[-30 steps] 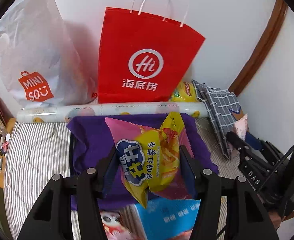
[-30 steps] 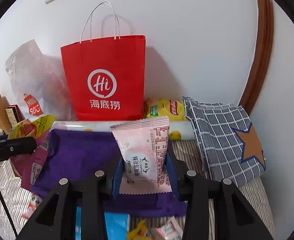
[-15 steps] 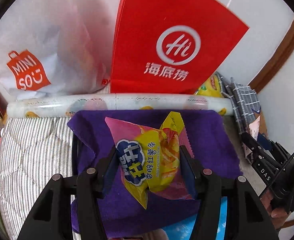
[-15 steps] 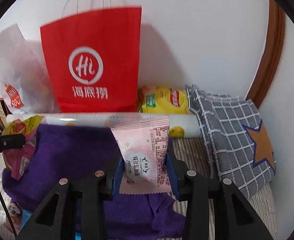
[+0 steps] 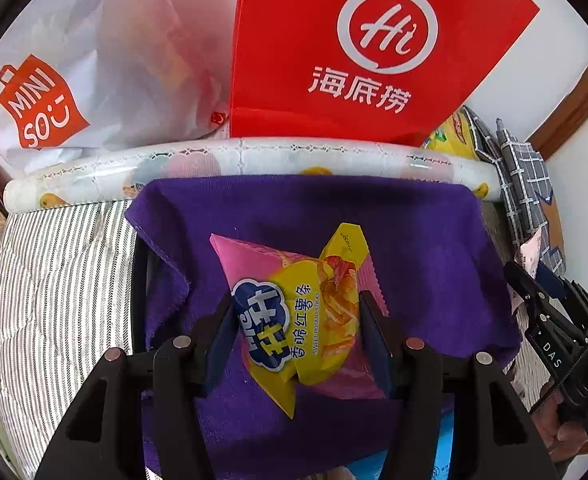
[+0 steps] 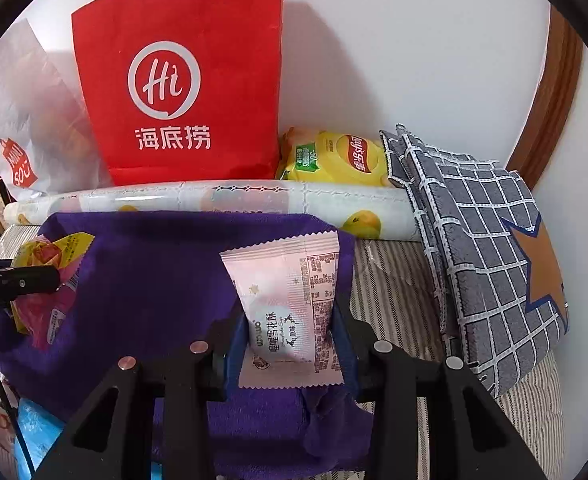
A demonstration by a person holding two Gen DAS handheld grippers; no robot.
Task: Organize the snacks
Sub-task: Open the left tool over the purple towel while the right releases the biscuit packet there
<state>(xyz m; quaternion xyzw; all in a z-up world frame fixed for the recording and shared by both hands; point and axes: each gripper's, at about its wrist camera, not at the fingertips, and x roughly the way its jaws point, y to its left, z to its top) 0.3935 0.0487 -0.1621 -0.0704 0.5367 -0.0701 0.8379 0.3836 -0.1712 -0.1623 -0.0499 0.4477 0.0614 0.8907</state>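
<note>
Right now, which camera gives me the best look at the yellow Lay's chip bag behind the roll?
The right wrist view: the Lay's bag faces the camera with its logo readable, lying between the red paper bag and the checked cloth. In the left wrist view only a yellow corner of it peeks out behind the red bag.

both grippers advanced toward red bag (image 5: 358, 52), purple cloth (image 6: 153, 276).

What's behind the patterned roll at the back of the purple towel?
Behind the patterned roll: red Haidilao bag, white Miniso bag, yellow Lay's chip bag, all by the wall. The roll hides their bases; bag contents aren't visible.
</note>
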